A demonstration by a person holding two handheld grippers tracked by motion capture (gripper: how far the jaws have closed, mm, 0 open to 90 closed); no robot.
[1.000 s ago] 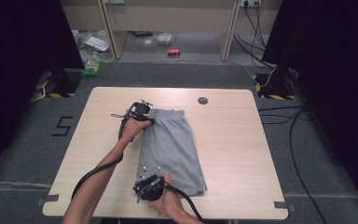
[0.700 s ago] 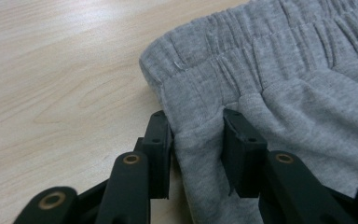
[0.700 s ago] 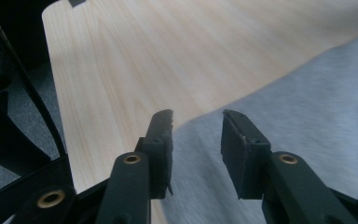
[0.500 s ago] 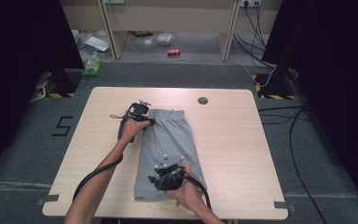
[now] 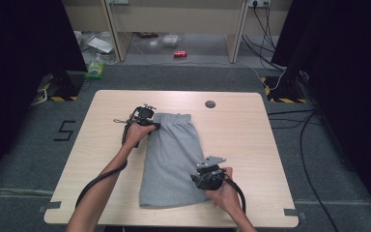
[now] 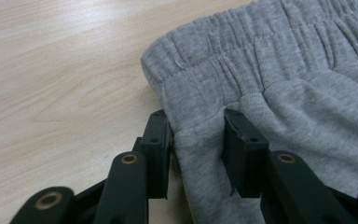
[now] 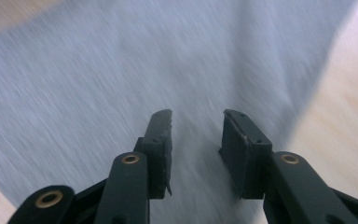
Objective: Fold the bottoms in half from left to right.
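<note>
Grey shorts (image 5: pixel 171 159) lie folded lengthwise on the wooden table (image 5: pixel 251 130), waistband (image 6: pixel 261 51) at the far end. My left gripper (image 5: pixel 152 124) sits at the waistband's left corner. In the left gripper view its jaws (image 6: pixel 196 135) are shut on a fold of the grey cloth just below the elastic. My right gripper (image 5: pixel 195 179) hovers at the right edge of the shorts near the hem. Its jaws (image 7: pixel 196 135) have just been closing a little after opening; they stand open with nothing between them, over blurred grey cloth.
A round dark cable hole (image 5: pixel 210 104) sits in the table's far side. Bare wood lies to the left and right of the shorts. Beyond the table are a red can (image 5: pixel 179 53), a green item (image 5: pixel 95 71) and cables (image 5: pixel 309 125) on the floor at right.
My right gripper has swept from the hem's near left to the shorts' right edge and now stands open. The left gripper has stayed at the waistband corner.
</note>
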